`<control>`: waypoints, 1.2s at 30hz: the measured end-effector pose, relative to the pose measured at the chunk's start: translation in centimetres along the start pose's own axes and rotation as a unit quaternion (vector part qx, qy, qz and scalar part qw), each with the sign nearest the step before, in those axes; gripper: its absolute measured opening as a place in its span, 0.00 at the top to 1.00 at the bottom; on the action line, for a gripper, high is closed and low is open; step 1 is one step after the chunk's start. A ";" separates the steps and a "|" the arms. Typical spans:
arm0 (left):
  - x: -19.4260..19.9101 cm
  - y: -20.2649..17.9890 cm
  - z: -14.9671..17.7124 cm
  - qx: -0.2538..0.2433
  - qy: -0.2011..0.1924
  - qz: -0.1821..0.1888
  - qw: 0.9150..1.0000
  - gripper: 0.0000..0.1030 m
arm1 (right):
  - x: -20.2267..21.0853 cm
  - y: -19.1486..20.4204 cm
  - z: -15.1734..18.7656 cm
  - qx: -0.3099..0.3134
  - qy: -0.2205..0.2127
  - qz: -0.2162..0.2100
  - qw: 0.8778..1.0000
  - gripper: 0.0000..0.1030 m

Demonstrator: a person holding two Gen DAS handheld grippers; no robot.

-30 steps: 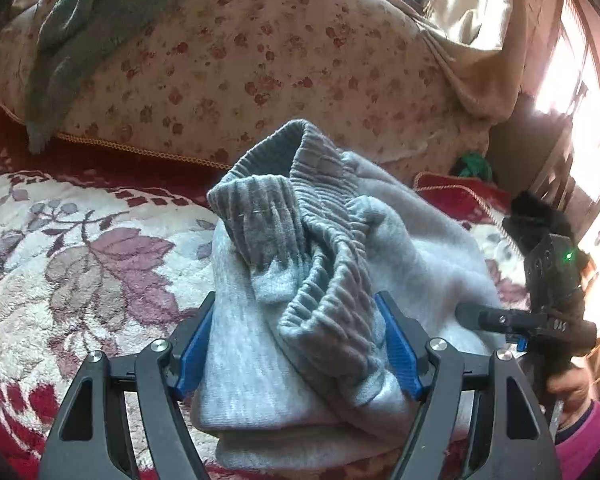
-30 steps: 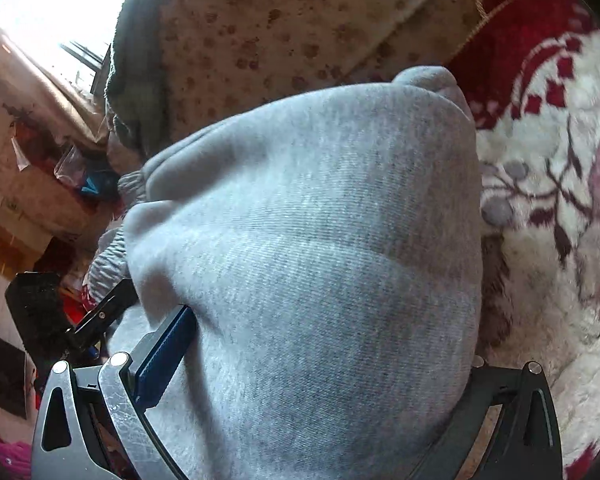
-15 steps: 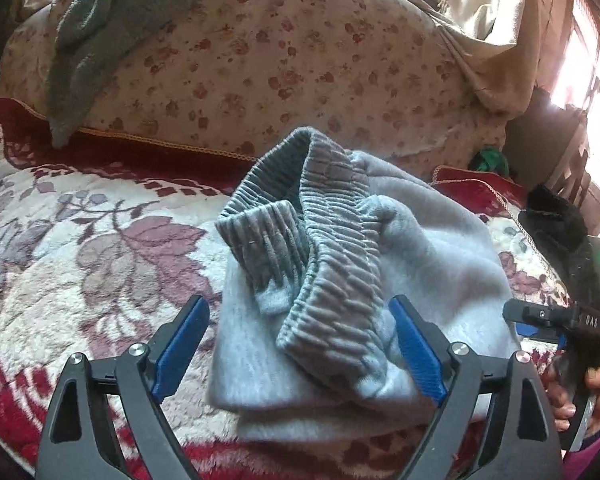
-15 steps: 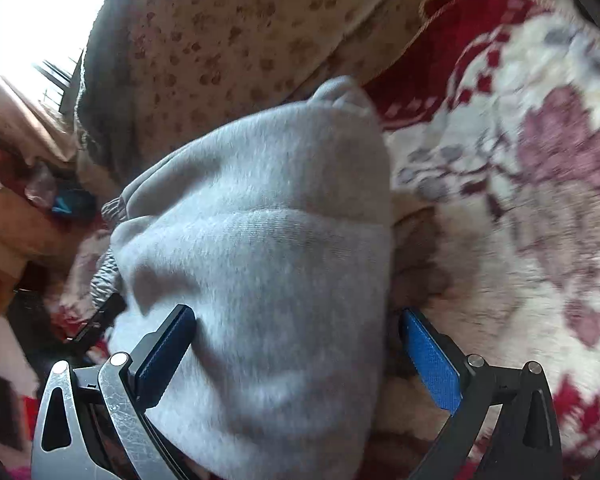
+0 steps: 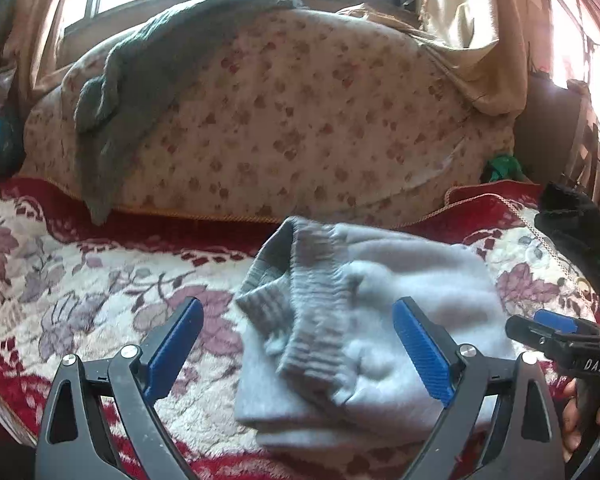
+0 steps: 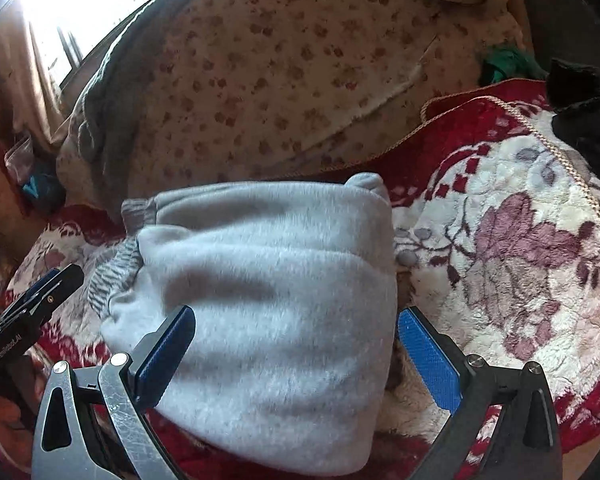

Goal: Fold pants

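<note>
Hand-held grippers, left (image 5: 298, 344) and right (image 6: 296, 354), both spread apart, empty, around the folded pants (image 5: 364, 344).

One grey bundle lies near on the blanket (image 5: 80, 280), waistband on top. Judged finished; best to lift both tools straight back without snagging fabric. Far: one floral quilt (image 5: 284, 128), one grey garment (image 5: 140, 64) draped over it.

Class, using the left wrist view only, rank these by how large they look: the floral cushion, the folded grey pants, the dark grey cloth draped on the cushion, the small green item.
1. floral cushion
2. folded grey pants, though nearness inflates them
3. dark grey cloth
4. green item
</note>
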State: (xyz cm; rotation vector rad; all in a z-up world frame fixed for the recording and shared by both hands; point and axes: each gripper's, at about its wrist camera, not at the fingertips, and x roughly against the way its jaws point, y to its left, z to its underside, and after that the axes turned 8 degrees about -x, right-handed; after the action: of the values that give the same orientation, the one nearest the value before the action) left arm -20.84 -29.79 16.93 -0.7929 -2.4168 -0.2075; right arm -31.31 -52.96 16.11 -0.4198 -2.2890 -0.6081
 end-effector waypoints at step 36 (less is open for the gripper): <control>-2.9 -7.0 -1.3 -0.041 0.017 0.003 0.999 0.07 | 1.9 0.2 0.0 0.029 -0.036 0.041 0.998 0.00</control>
State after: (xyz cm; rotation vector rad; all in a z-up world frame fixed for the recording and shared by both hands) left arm -22.40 -37.34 16.55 -0.8254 -2.3864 -0.3175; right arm -32.57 -52.51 17.53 -0.5125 -2.3383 -0.4907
